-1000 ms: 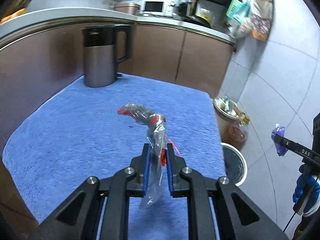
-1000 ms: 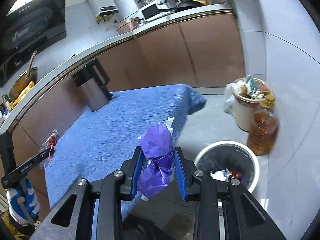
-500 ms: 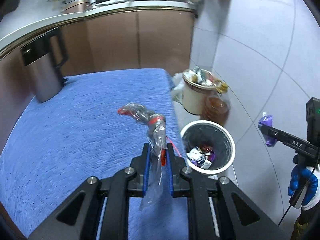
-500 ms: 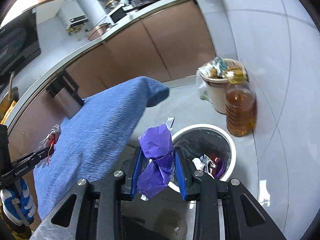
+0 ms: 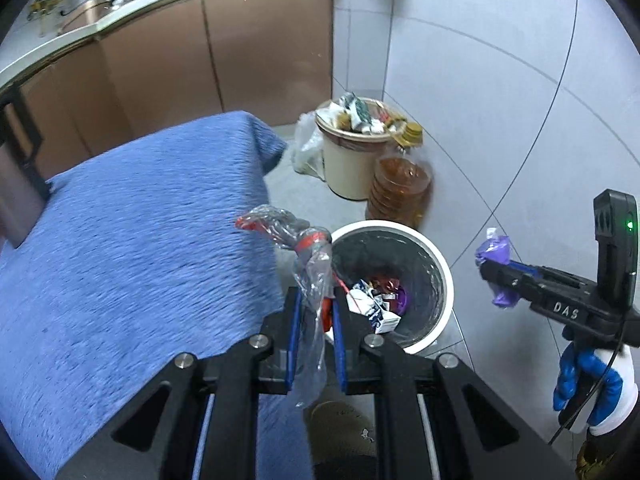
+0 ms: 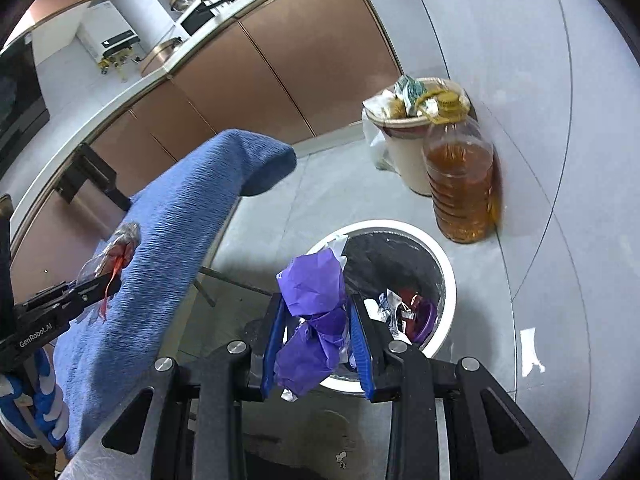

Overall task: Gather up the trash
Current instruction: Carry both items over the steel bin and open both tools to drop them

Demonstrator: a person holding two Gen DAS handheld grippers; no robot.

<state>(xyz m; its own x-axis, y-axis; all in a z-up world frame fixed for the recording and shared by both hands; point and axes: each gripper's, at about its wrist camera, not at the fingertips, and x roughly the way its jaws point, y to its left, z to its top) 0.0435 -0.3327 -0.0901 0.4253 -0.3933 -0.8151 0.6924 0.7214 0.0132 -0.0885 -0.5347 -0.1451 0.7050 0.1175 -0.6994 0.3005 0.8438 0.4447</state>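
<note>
Left wrist view: left gripper pinching crinkled clear wrapper with red bands, frame centre, beside white bin.

Right wrist view: right gripper clamping crumpled purple wrapper, lower centre, over bin rim.

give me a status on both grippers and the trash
Left hand-held gripper shut on clear wrapper. Right hand-held gripper shut on purple wrapper. Both near white bin, open, nothing blocking.
</note>
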